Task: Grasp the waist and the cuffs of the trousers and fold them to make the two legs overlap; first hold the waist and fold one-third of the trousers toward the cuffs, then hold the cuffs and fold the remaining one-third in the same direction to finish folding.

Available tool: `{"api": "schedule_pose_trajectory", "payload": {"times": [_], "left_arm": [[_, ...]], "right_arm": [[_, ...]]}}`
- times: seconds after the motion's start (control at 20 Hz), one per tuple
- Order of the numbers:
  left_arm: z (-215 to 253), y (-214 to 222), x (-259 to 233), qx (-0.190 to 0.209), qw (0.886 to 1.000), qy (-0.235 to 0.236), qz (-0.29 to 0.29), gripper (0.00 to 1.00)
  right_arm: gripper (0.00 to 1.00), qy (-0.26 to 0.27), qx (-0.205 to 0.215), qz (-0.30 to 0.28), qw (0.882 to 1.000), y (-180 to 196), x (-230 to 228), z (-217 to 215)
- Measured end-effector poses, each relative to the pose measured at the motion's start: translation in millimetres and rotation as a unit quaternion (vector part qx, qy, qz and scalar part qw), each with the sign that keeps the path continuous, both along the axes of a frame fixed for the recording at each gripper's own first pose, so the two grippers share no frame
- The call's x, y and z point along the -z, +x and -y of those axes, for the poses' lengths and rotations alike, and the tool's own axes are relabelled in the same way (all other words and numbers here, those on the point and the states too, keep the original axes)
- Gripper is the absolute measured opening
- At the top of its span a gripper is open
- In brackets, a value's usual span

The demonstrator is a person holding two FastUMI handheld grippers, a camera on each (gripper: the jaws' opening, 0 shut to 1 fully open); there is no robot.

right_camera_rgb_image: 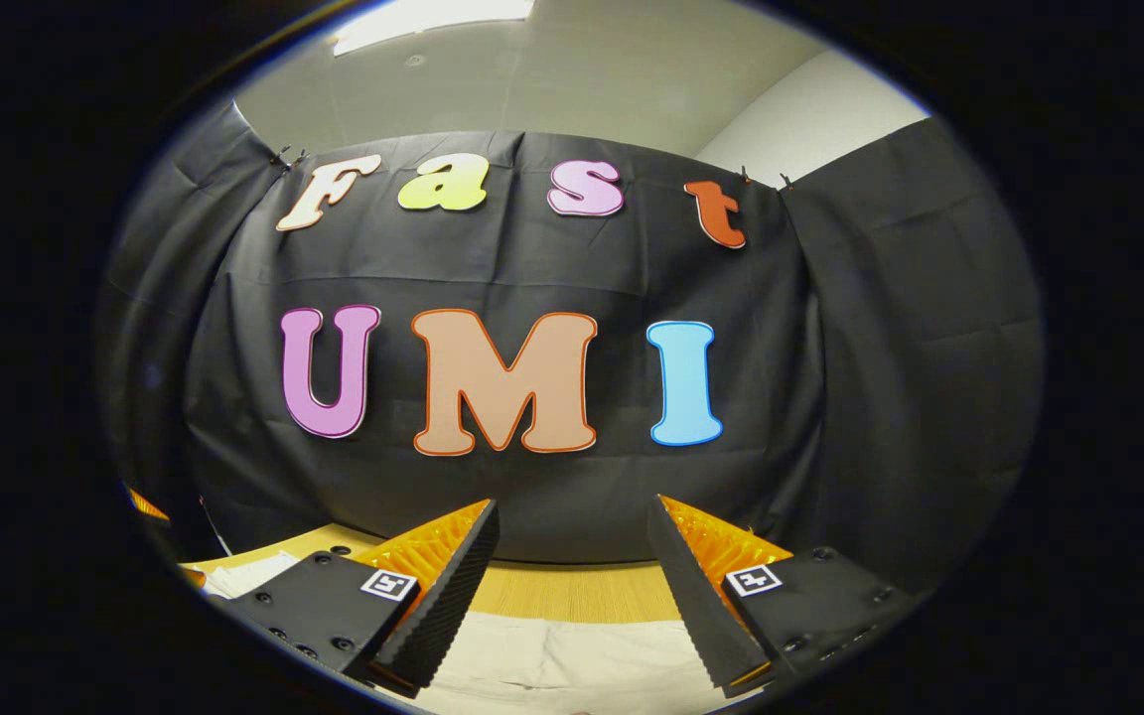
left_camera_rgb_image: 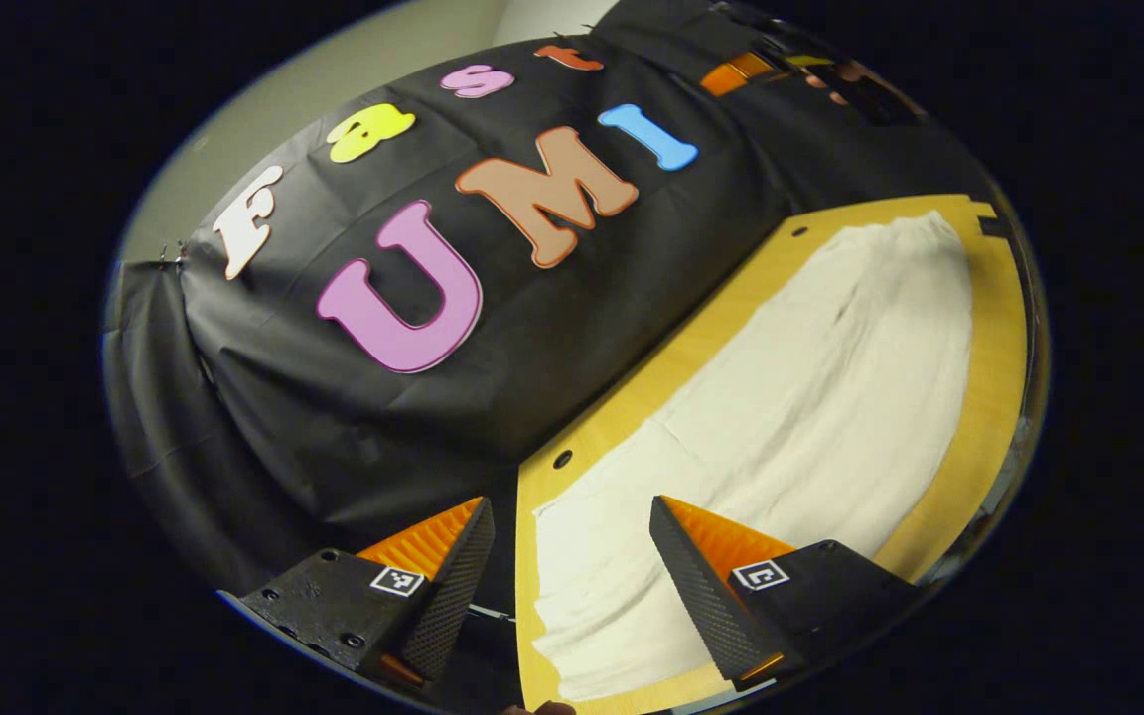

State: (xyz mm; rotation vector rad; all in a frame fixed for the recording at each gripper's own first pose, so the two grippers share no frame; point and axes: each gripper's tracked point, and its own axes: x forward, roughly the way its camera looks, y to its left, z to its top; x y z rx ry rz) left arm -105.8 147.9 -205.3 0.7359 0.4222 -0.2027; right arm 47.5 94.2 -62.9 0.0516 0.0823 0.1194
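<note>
White trousers (left_camera_rgb_image: 790, 417) lie flat along a light wooden table (left_camera_rgb_image: 994, 338) in the left gripper view, stretching from the near end away to the upper right. My left gripper (left_camera_rgb_image: 572, 516) hangs open above the near end of the cloth, one finger over the table's edge, nothing between its fingers. In the right gripper view, a strip of the white trousers (right_camera_rgb_image: 552, 665) shows low between the fingers. My right gripper (right_camera_rgb_image: 572, 516) is open above it and holds nothing.
The black booth wall (right_camera_rgb_image: 552, 248) stands close behind the table's far edge (right_camera_rgb_image: 572, 591). The table (left_camera_rgb_image: 632, 397) has small dark holes along its side edge. A pale room wall and ceiling rise above the cloth.
</note>
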Motion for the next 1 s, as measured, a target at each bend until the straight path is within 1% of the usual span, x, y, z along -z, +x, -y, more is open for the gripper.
{"api": "schedule_pose_trajectory", "payload": {"times": [0.15, 0.3, 0.55, 0.65, 0.8, 0.85, 0.9, 1.0], "left_arm": [[-10.3, -20.8, 37.0, 0.029, 0.998, 0.034, -0.053, 0.96], [-20.8, -37.7, 70.0, 0.069, 0.989, 0.076, -0.108, 0.96], [-40.5, -69.4, 109.3, 0.126, 0.968, 0.135, -0.172, 0.97], [-43.4, -84.3, 123.5, 0.147, 0.959, 0.147, -0.195, 0.97], [-52.6, -99.2, 140.1, 0.162, 0.945, 0.162, -0.232, 0.97], [-54.7, -101.7, 144.6, 0.166, 0.94, 0.167, -0.246, 0.97], [-55.7, -101.5, 143.0, 0.174, 0.938, 0.173, -0.246, 0.97], [-53.5, -101.7, 149.8, 0.193, 0.928, 0.183, -0.261, 0.96]], "right_arm": [[0.96, -0.004, 0.004, -0.002, 1.0, -4.4, 2.0, 0.1], [0.97, -0.015, 0.009, -0.005, 1.0, -10.8, 7.8, 3.7], [0.97, -0.016, 0.021, -0.017, 1.0, -14.4, 14.8, 12.7], [0.98, -0.019, 0.024, -0.019, 0.999, -16.0, 17.0, 15.2], [0.97, -0.026, 0.027, -0.019, 0.999, -18.5, 19.3, 18.1], [0.97, -0.029, 0.027, -0.019, 0.999, -19.0, 18.7, 18.6], [0.97, -0.032, 0.027, -0.019, 0.999, -20.4, 19.5, 19.4], [0.97, -0.037, 0.029, -0.018, 0.999, -21.3, 19.3, 21.6]]}}
